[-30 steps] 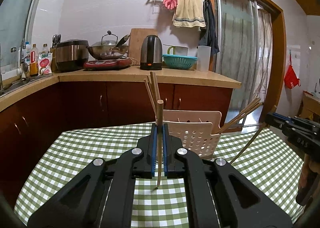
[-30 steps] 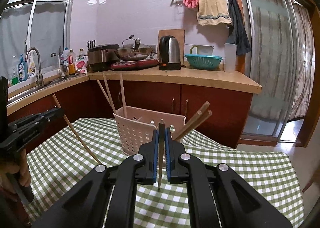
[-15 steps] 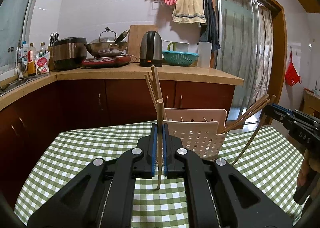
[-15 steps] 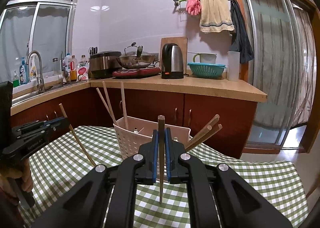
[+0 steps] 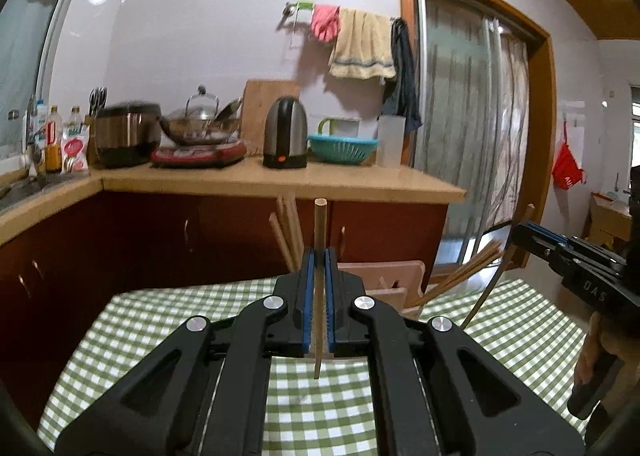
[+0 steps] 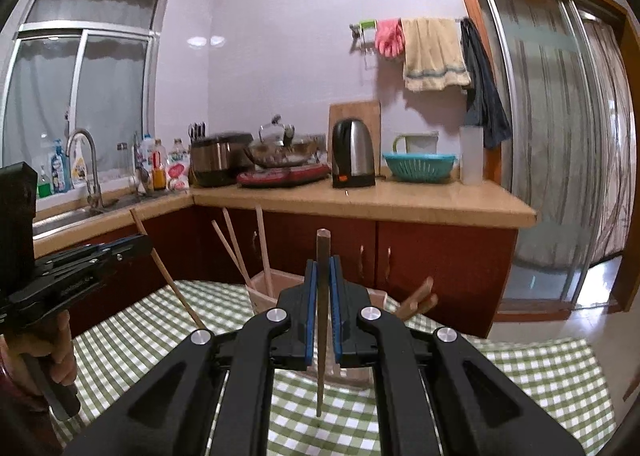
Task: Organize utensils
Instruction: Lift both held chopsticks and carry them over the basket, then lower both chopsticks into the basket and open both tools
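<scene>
My left gripper (image 5: 319, 256) is shut on a pale wooden chopstick (image 5: 319, 336) that stands upright between its blue pads. Right behind the fingers sits a pale perforated basket (image 5: 384, 276) on the green checked tablecloth (image 5: 160, 328), largely hidden, with several chopsticks (image 5: 289, 232) leaning out of it. My right gripper (image 6: 323, 268) is shut on a darker chopstick (image 6: 321, 368), also upright, with the basket (image 6: 262, 288) just beyond it. Each view catches the other gripper held at the side: the right gripper (image 5: 524, 234) and the left gripper (image 6: 140, 246), each gripping a slanted chopstick.
Beyond the table runs a kitchen counter (image 5: 360, 181) with a kettle (image 5: 286, 131), a wok on a red cooker (image 5: 200, 127), a rice cooker (image 5: 126, 133) and a teal colander (image 5: 342, 147). A sink with tap (image 6: 86, 163) is far left, a sliding door (image 6: 560, 159) right.
Both grippers have risen with their chopsticks still clamped. The basket now sits lower in both views and is more hidden behind the fingers.
</scene>
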Demonstrator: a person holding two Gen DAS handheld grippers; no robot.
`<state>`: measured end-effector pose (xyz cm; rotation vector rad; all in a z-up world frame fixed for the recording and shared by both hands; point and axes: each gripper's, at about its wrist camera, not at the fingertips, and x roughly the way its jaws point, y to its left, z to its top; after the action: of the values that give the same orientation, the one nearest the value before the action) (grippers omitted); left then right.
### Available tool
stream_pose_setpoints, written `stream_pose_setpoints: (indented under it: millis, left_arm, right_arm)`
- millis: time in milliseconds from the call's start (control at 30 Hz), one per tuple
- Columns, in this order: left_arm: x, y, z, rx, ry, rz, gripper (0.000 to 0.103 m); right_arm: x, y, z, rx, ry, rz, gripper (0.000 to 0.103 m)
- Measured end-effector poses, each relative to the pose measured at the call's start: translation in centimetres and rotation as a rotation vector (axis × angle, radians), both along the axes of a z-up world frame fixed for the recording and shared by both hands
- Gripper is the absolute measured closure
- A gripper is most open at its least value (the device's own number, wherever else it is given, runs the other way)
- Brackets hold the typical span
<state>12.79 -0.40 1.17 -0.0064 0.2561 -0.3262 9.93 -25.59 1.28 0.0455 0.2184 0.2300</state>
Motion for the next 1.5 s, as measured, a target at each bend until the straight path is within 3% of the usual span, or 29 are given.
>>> stream_pose_setpoints:
  millis: [367, 733, 933, 1500]
  left_arm:
    - [0.7, -1.5, 4.9, -0.003, -0.123, -0.038, 0.097]
    - [5.0, -2.5, 6.1, 0.006, -0.115, -0.04, 0.097]
    - [7.0, -3.0, 5.6, 0.0, -0.107, -0.036, 0.097]
    - [9.6, -4.3, 0.3, 0.064, 0.015, -0.054, 0.097]
  right_arm:
    - [2.0, 0.1, 3.9, -0.012, -0.109, 0.011, 0.096]
    - [6.0, 0.3, 5.7, -0.039, -0.206, -0.029, 0.096]
    - [8.2, 0.5, 4.5, -0.048, -0.21, -0.043, 0.096]
    - [11.2, 0.9, -1.3, -0.027, -0.058, -0.039, 0.096]
